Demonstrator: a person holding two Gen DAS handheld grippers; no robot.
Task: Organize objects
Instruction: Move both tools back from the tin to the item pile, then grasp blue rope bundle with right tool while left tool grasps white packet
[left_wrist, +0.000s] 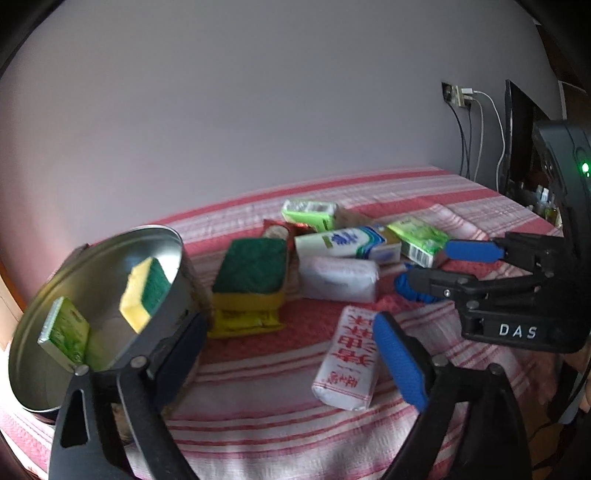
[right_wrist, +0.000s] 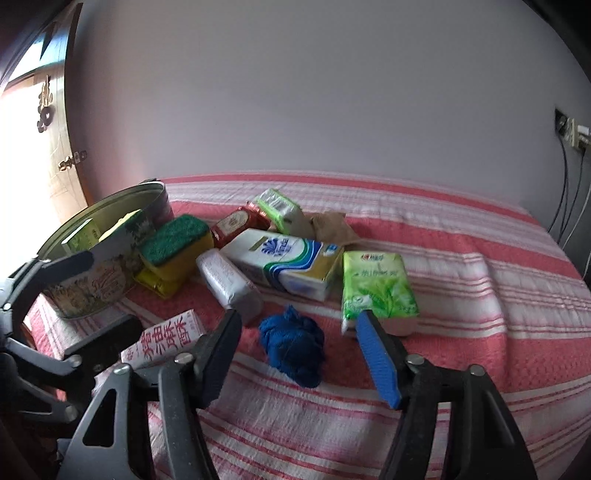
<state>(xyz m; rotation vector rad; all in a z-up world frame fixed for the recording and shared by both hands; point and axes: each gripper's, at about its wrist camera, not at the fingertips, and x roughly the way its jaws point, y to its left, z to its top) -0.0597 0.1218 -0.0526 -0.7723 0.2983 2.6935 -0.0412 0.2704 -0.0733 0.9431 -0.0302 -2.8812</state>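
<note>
A round metal tin (left_wrist: 48, 295) (right_wrist: 107, 284) stands tilted at the left on the striped cloth, holding a sponge (left_wrist: 142, 291) and a green packet (left_wrist: 64, 334). My left gripper (left_wrist: 291, 354) is open beside the tin, with a white packet with red characters (left_wrist: 349, 363) (right_wrist: 166, 338) between its fingers. My right gripper (right_wrist: 299, 354) (left_wrist: 424, 266) is open around a blue cloth ball (right_wrist: 293, 345). A green tissue pack (right_wrist: 376, 286) lies by its right finger.
A green-and-yellow sponge (left_wrist: 253, 275) on a yellow packet, a white-and-blue tissue pack (right_wrist: 284, 262), a grey wrapped roll (right_wrist: 229, 284), a red packet (right_wrist: 238, 221) and another green pack (right_wrist: 277, 205) lie mid-table. A wall is behind; cables (left_wrist: 476, 136) hang at right.
</note>
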